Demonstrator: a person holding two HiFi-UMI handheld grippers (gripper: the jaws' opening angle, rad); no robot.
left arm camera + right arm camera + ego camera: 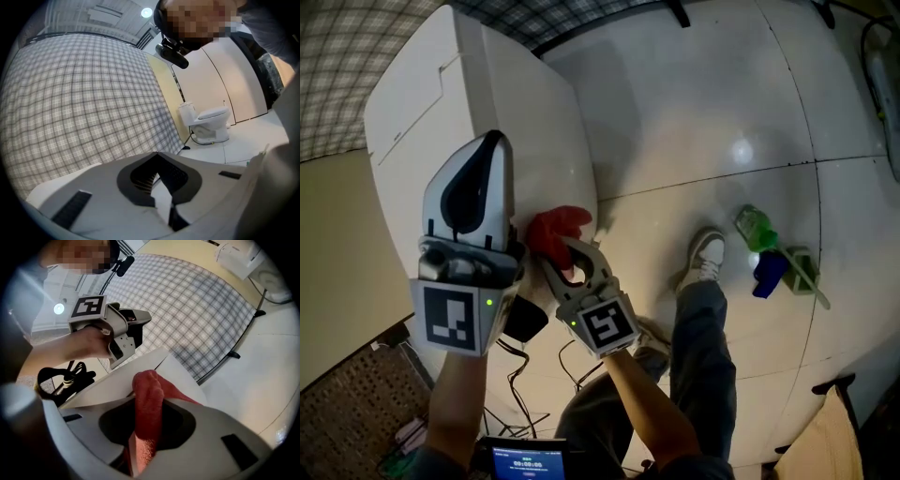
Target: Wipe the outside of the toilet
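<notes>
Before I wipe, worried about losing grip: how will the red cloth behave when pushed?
Probably floppy: the red cloth bunches and folds over in the right gripper. Its nubby weave should drag, not slip, on the smooth toilet tank.

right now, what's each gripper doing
The left gripper is shut, with nothing in it.
The right gripper is shut on the red cloth.

Soft fuzzy red cloth (146,418), smooth white toilet (487,103) at ten o'clock, glossy pale floor tiles (722,103) at one o'clock, matt grey plastic right gripper (570,265)
</notes>
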